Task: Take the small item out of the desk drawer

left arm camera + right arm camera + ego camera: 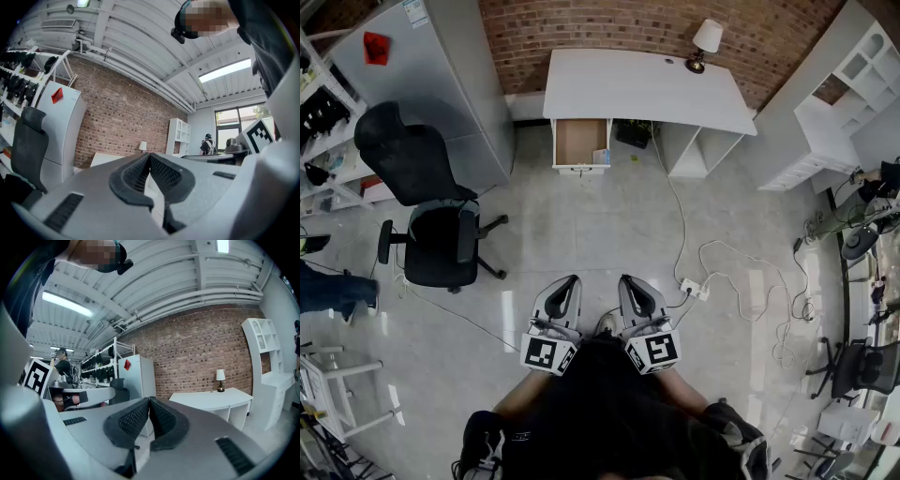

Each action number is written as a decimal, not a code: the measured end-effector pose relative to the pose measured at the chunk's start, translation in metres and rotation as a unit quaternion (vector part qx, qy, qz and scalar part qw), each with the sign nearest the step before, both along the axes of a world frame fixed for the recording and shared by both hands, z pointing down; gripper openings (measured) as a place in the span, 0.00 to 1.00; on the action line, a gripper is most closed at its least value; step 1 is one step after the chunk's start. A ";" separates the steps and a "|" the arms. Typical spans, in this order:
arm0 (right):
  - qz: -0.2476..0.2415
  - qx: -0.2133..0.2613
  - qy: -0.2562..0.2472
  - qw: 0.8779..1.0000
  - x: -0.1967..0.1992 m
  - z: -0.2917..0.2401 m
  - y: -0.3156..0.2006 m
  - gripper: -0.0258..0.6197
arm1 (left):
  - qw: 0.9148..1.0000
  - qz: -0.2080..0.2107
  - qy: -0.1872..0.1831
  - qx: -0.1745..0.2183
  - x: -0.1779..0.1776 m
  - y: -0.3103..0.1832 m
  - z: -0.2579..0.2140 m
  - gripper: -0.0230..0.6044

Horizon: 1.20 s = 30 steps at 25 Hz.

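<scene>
I carry left gripper and right gripper closed and empty (transit pose). The drawer stands open at the desk's left end, with the small item exposed.

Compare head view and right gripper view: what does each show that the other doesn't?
Head view only: the open drawer at the desk's left end, a small item inside it, the power strip on the floor. Right gripper view only: the ceiling lights, and the right gripper close up, shut with nothing between its jaws. Both: the white desk, lamp, brick wall, black chair.
</scene>
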State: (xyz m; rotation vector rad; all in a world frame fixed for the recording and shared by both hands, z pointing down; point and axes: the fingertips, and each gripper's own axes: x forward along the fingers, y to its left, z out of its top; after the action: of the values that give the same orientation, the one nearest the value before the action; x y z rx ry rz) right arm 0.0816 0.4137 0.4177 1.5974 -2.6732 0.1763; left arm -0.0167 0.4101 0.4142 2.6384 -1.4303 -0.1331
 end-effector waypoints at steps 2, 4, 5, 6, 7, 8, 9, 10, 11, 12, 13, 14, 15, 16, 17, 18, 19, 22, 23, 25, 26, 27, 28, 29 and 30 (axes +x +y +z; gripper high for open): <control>0.000 -0.001 -0.001 1.000 0.004 -0.001 0.000 0.08 | 1.000 0.000 0.000 -0.001 0.004 -0.001 -0.001 0.05; -0.001 -0.002 -0.001 1.000 0.008 0.000 -0.001 0.08 | 1.000 -0.001 0.000 -0.002 0.008 -0.001 -0.001 0.05; -0.001 -0.002 -0.001 1.000 0.009 0.000 -0.002 0.08 | 1.000 -0.001 0.000 -0.002 0.009 -0.002 0.000 0.05; -0.002 -0.002 -0.001 1.000 0.011 0.001 -0.002 0.08 | 1.000 -0.002 0.000 -0.003 0.011 -0.002 0.002 0.05; -0.003 -0.002 -0.001 1.000 0.013 0.002 -0.001 0.08 | 1.000 -0.002 -0.001 -0.004 0.013 -0.002 0.003 0.05; -0.004 -0.003 -0.001 1.000 0.015 0.003 -0.001 0.08 | 1.000 -0.003 -0.001 -0.005 0.015 -0.002 0.003 0.05; -0.005 -0.004 -0.001 1.000 0.017 0.003 -0.001 0.08 | 1.000 -0.003 -0.002 -0.006 0.018 -0.001 0.004 0.05; -0.006 -0.004 -0.002 1.000 0.020 0.003 -0.001 0.08 | 1.000 -0.003 -0.003 -0.006 0.021 -0.001 0.003 0.05; -0.006 -0.005 -0.005 1.000 0.023 0.004 -0.001 0.08 | 1.000 -0.003 -0.004 -0.006 0.024 -0.002 0.003 0.05; -0.005 -0.007 -0.009 1.000 0.027 0.005 -0.002 0.08 | 1.000 -0.004 -0.005 -0.006 0.027 -0.002 0.003 0.05; -0.003 -0.009 -0.014 1.000 0.031 0.005 -0.004 0.08 | 1.000 -0.005 -0.005 -0.005 0.030 -0.003 0.003 0.05; 0.000 -0.011 -0.018 1.000 0.036 0.006 -0.005 0.08 | 1.000 -0.006 -0.005 -0.005 0.034 -0.004 0.003 0.05; 0.002 -0.013 -0.021 1.000 0.040 0.007 -0.007 0.08 | 1.000 -0.007 -0.006 -0.004 0.038 -0.004 0.003 0.05; 0.002 -0.014 -0.022 1.000 0.045 0.007 -0.007 0.08 | 1.000 -0.009 -0.006 -0.004 0.042 -0.005 0.003 0.05; 0.001 -0.014 -0.022 1.000 0.050 0.008 -0.008 0.08 | 1.000 -0.011 -0.006 -0.004 0.046 -0.006 0.003 0.05; -0.001 -0.014 -0.022 1.000 0.055 0.009 -0.009 0.08 | 1.000 -0.013 -0.007 -0.003 0.050 -0.006 0.003 0.05; -0.004 -0.014 -0.023 1.000 0.059 0.011 -0.009 0.08 | 1.000 -0.016 -0.008 -0.003 0.054 -0.007 0.003 0.05; -0.014 -0.013 -0.021 1.000 0.070 0.017 -0.014 0.08 | 1.000 -0.025 -0.012 -0.003 0.065 -0.006 0.005 0.05; -0.018 -0.013 -0.019 1.000 0.073 0.020 -0.017 0.08 | 1.000 -0.027 -0.014 -0.005 0.066 -0.006 0.008 0.05; -0.025 -0.015 -0.013 0.999 0.075 0.027 -0.022 0.08 | 0.999 -0.033 -0.017 -0.014 0.067 -0.006 0.015 0.05; -0.026 -0.017 -0.011 0.999 0.076 0.030 -0.025 0.08 | 0.999 -0.036 -0.018 -0.019 0.066 -0.007 0.019 0.05; -0.026 -0.020 -0.011 0.999 0.076 0.032 -0.028 0.08 | 0.999 -0.037 -0.018 -0.025 0.065 -0.009 0.023 0.05; -0.025 -0.022 -0.012 0.999 0.077 0.033 -0.032 0.08 | 0.999 -0.038 -0.018 -0.029 0.064 -0.012 0.025 0.05; -0.024 -0.024 -0.014 0.999 0.077 0.034 -0.035 0.08 | 0.999 -0.038 -0.017 -0.031 0.064 -0.016 0.026 0.05; -0.024 -0.027 -0.014 0.999 0.077 0.035 -0.041 0.08 | 0.999 -0.037 -0.017 -0.032 0.064 -0.022 0.026 0.05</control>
State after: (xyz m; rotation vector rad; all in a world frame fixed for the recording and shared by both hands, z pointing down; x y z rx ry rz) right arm 0.1586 0.3731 0.4524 1.5270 -2.7000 0.2691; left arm 0.0468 0.3882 0.4406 2.5490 -1.5181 -0.0499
